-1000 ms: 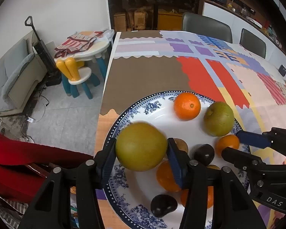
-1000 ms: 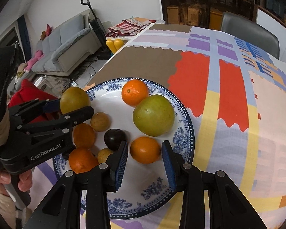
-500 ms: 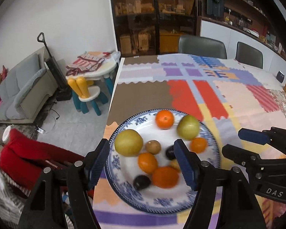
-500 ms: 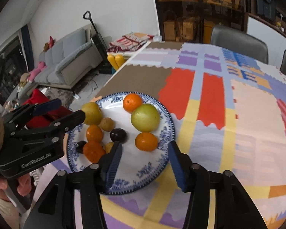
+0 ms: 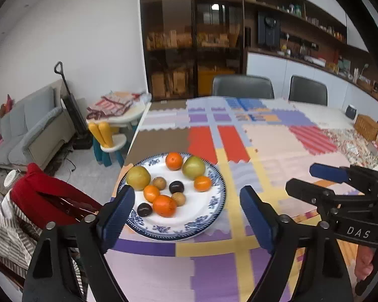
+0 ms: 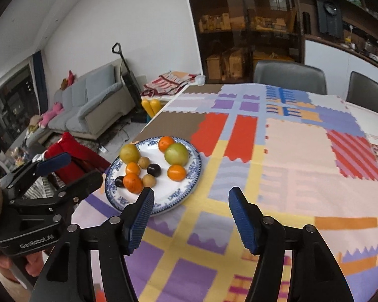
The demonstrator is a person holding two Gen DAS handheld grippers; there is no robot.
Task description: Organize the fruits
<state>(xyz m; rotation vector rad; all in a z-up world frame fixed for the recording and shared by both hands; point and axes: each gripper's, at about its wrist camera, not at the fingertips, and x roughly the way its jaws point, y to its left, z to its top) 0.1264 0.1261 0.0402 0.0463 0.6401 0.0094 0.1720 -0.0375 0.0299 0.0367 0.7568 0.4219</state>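
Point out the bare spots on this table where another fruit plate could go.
Free: tablecloth right of the plate, toward the grey chairs. Also the brown patch behind it. Crowded: the plate's left half, full of fruit.

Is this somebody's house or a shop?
Most likely a house: a sofa with soft toys, a small child's table, and a dining table holding a plate of fruit.

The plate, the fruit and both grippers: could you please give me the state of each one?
Plate: flat on the table, holding all the fruit.
Fruit: ten pieces loose on the plate, none gripped.
Left gripper: opening, nothing between its fingers.
Right gripper: opening, nothing between its fingers.
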